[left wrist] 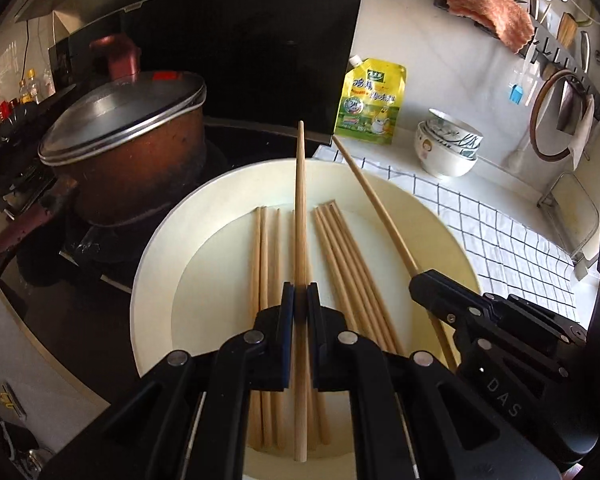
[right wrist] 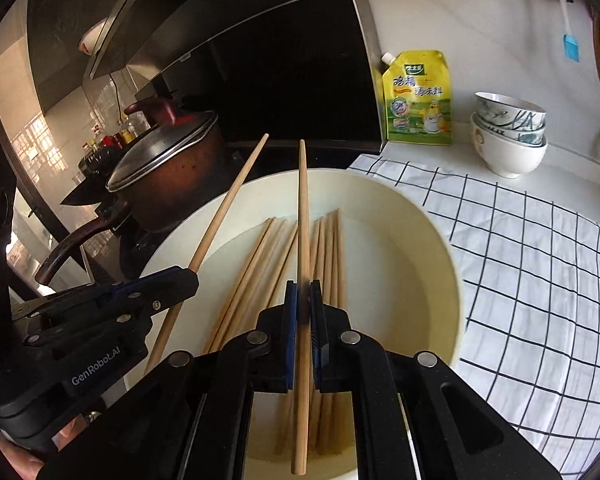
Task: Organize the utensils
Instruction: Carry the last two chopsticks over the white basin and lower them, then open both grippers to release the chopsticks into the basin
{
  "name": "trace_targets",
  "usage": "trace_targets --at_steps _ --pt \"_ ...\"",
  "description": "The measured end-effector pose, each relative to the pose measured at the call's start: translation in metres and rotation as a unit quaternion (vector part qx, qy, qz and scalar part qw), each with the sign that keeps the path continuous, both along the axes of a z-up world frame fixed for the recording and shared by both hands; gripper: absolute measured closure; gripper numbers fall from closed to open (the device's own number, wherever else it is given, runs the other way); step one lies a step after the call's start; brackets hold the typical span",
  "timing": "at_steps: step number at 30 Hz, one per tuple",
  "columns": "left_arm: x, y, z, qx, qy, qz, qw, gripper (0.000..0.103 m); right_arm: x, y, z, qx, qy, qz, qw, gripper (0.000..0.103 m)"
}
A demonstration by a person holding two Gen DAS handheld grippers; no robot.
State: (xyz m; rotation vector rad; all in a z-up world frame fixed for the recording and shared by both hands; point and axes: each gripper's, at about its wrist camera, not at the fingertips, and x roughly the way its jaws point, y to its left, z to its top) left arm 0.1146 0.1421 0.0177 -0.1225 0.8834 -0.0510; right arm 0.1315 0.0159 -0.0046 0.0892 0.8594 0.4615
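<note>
Your left gripper [left wrist: 300,292] is squeezed tight on one wooden chopstick [left wrist: 300,208]. The stick runs straight between the blue pads and pokes out ahead of the tips, with its back end sticking out behind them. Your right gripper [right wrist: 303,292] is squeezed tight on its own chopstick [right wrist: 303,216] in the same way.

Right under both grippers sits a big cream basin [left wrist: 156,280]. More chopsticks [left wrist: 340,256] lie flat in the bottom of it, some just left of your left gripper's stick and some just right of it.

From the left wrist camera, your right gripper [left wrist: 420,278] shows close by on the right side, and its stick [left wrist: 372,196] leans away to the upper left. From the right wrist camera, your left gripper [right wrist: 192,274] shows close by on the left side, and its stick [right wrist: 228,204] leans to the upper right.

Ahead of your left gripper and off to the left is a brown pot [left wrist: 132,160] with a metal lid on the stove. Ahead and to the right stands a yellow pouch [left wrist: 370,104]. Further right are stacked bowls [left wrist: 448,144]. A white checked cloth [right wrist: 520,248] lies beside the basin on the right.
</note>
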Motion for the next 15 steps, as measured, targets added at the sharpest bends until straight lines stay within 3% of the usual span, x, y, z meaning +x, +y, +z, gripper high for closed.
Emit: trace_targets --at_steps 12,13,15 --pt "-0.001 0.008 -0.027 -0.009 0.037 0.004 0.9993 0.095 -0.003 0.004 -0.027 -0.022 0.044 -0.002 0.999 0.097" --pt "-0.001 0.008 -0.027 -0.010 0.038 0.004 0.9992 0.094 -0.004 0.003 -0.026 -0.022 0.041 -0.005 0.999 0.096" --pt "-0.004 0.008 -0.025 -0.011 0.035 0.007 0.9993 0.077 -0.008 0.000 -0.023 -0.022 0.035 -0.010 0.999 0.091"
